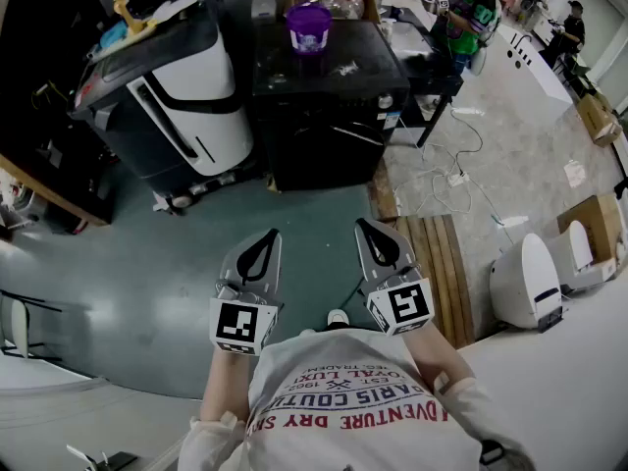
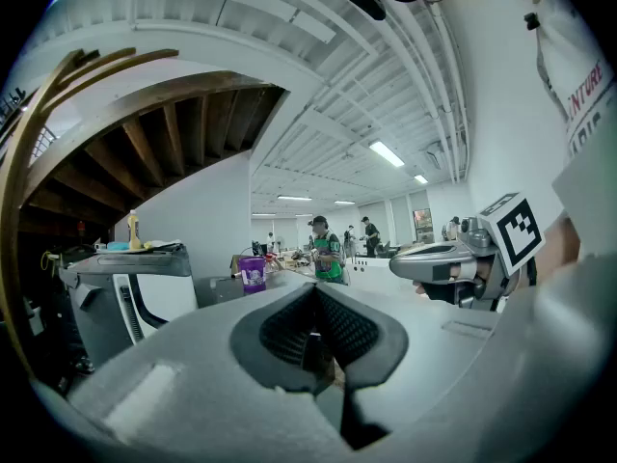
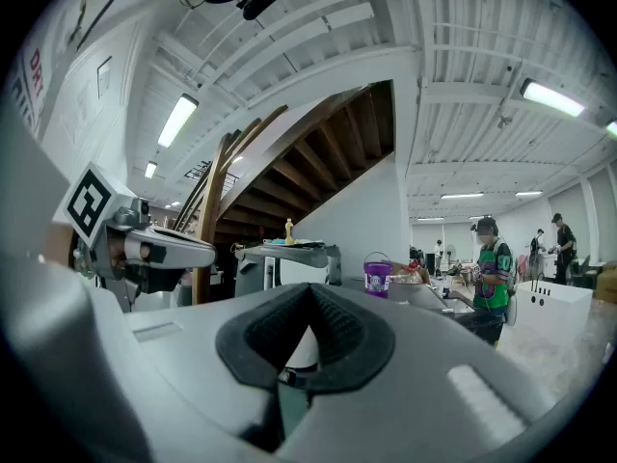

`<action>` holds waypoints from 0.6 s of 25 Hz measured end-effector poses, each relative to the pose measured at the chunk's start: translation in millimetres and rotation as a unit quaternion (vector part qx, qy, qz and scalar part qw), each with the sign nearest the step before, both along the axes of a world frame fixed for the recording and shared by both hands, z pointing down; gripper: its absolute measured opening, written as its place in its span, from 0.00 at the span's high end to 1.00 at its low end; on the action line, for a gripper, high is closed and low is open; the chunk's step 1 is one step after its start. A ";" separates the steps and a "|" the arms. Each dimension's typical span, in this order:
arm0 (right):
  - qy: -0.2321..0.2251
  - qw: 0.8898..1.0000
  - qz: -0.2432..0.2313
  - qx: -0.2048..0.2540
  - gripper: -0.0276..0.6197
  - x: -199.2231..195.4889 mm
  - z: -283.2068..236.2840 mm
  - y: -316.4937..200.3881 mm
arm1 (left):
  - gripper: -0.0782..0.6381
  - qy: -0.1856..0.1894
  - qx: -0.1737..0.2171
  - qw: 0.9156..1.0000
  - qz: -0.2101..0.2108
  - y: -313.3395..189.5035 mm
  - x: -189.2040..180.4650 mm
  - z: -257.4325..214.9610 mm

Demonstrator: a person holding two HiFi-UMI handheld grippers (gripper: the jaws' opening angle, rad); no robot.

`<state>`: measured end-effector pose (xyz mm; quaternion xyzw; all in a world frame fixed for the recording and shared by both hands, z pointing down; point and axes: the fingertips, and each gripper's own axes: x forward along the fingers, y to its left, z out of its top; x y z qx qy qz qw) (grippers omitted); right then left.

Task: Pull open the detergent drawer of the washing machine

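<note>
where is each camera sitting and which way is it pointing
Head view: on the person's head, facing steeply down at floor and black appliance; shows shirt, left gripper, right gripper.
Left gripper view: on the left gripper, level along its shut jaws; right gripper at right.
Right gripper view: on the right gripper, level along its shut jaws; left gripper at left.
Shared: all three show the purple bucket.

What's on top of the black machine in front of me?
A purple bucket stands near the black machine's back edge, pale scraps beside it. The spot under the bucket is hidden.
</note>
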<state>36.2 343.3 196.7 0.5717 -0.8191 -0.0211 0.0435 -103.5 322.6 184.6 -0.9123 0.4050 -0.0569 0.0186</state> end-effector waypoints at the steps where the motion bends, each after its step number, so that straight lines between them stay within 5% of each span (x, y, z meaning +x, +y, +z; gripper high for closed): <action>1: -0.001 1.000 -0.001 0.001 0.96 0.6 -0.5 0.2 | 0.88 0.000 0.000 1.000 0.001 0.3 1.4 -0.5; 15: -0.001 1.000 -0.007 0.003 0.96 6.1 -0.9 -4.5 | 0.88 0.008 -0.011 1.000 0.004 -7.3 11.8 0.7</action>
